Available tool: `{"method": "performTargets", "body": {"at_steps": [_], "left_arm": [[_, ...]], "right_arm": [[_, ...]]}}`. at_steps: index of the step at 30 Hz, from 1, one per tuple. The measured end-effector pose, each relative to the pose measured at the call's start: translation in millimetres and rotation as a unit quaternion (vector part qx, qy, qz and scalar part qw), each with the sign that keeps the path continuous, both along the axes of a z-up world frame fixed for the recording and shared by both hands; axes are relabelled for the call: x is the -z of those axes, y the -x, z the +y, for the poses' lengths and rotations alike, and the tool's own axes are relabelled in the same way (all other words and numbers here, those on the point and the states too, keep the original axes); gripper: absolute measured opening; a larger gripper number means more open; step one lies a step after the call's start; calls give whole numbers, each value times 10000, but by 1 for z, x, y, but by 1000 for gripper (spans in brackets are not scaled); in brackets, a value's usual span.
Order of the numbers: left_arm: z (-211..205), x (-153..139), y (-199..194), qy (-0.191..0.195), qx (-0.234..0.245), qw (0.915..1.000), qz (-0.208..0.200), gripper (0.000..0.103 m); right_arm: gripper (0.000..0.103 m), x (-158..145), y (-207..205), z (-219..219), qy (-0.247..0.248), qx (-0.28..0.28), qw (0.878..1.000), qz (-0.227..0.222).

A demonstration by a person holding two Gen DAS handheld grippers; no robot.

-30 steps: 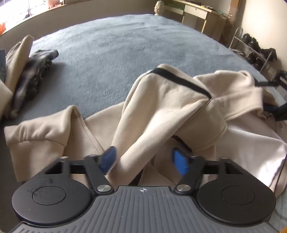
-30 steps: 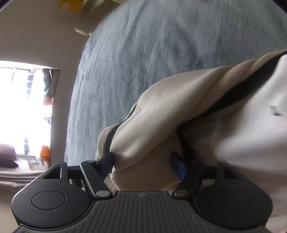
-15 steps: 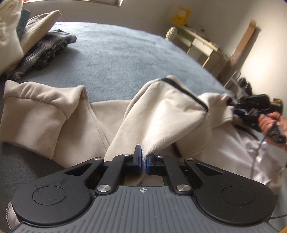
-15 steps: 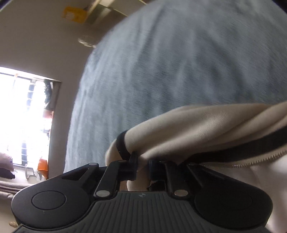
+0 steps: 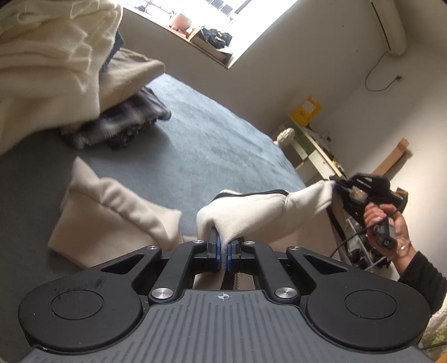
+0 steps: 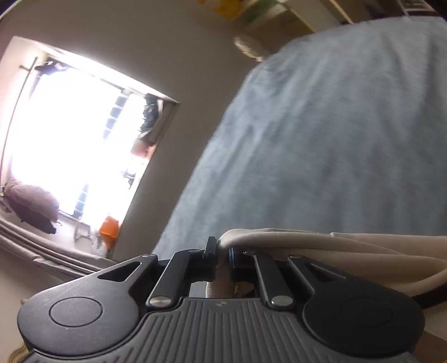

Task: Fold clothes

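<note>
I have the left gripper (image 5: 222,252) and right gripper (image 6: 222,258) both clenched on the beige zip sweatshirt (image 5: 251,215), lifted above the grey bed (image 5: 195,145), no fold made yet.

Bright window (image 5: 223,25) in the far wall, sill (image 5: 195,42) cluttered. Air conditioner (image 5: 388,25) high on the right. Desk (image 5: 315,148) against the right wall. Blue-grey carpet (image 5: 212,145) covers the floor
</note>
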State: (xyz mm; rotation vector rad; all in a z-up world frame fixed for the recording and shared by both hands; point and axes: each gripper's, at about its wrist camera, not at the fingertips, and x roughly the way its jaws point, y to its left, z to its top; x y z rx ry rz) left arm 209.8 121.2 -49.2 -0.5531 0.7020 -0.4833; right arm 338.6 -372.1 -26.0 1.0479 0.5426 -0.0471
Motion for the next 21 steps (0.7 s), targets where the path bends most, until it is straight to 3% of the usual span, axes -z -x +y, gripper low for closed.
{"method": "performTargets", "body": {"at_steps": [4, 7, 9, 10, 11, 12, 14, 18, 20, 21], "left_arm": [[-5, 5, -16, -255, -160, 9995, -57, 2], [-7, 26, -30, -469, -262, 9983, 235, 2], [-6, 36, -32, -527, -248, 9977, 350, 3], [-5, 38, -31, -564, -190, 9975, 374, 5], [-4, 37, -29, -579, -149, 9976, 351, 8], [-1, 34, -25, -578, -120, 9978, 297, 12], [8, 25, -15, -537, -78, 9983, 197, 41], [32, 3, 12, -482, -20, 9988, -106, 57], [46, 0, 19, -620, -164, 9979, -51, 70], [53, 1, 19, -739, -288, 9968, 46, 72]], "right_arm": [[9, 0, -37, 21, 265, -1, 9996, -55], [13, 36, -52, 31, 166, -140, 9978, 623], [24, 62, -58, 39, 110, -275, 9930, 1139], [42, 73, -57, 43, 126, -387, 9886, 1449], [50, 82, -53, 47, 166, -511, 9838, 1709], [50, 87, -46, 51, 236, -639, 9802, 1857], [50, 87, -29, 55, 457, -919, 9759, 1926], [51, 61, 28, 54, 443, -1565, 9722, 1687], [51, 44, 67, 56, 172, -1962, 9685, 1527], [51, 37, 89, 59, 0, -2149, 9662, 1425]]}}
